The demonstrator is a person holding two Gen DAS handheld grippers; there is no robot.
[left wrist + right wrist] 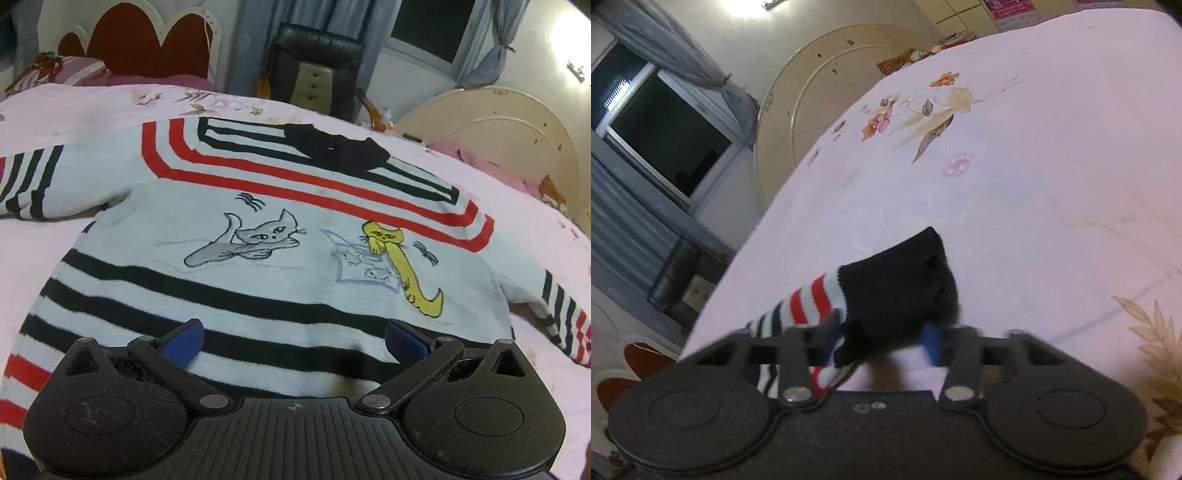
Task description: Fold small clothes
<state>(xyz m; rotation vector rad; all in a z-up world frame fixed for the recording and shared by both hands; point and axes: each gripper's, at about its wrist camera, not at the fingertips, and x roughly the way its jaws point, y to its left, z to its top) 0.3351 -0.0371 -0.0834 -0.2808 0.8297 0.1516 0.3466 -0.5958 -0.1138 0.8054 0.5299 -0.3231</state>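
Observation:
A small white sweater (pixel 258 236) with black and red stripes and two cat drawings lies flat, front up, on the pink bed sheet (pixel 92 107). Its sleeves spread to the left (pixel 29 181) and right (pixel 565 317). My left gripper (pixel 293 332) hovers open over the hem, its blue pads (pixel 184 338) wide apart with nothing between them. In the right wrist view, my right gripper (pixel 882 336) has its blue pads against both sides of the black sleeve cuff (pixel 897 284). The striped sleeve runs off behind the left finger.
The flowered pink sheet (pixel 1015 184) stretches ahead of the right gripper. A black chair (pixel 317 62), a red-and-white headboard (pixel 140 40) with a pillow (pixel 70 70), and a round cream board (pixel 491 125) stand beyond the bed's far edge.

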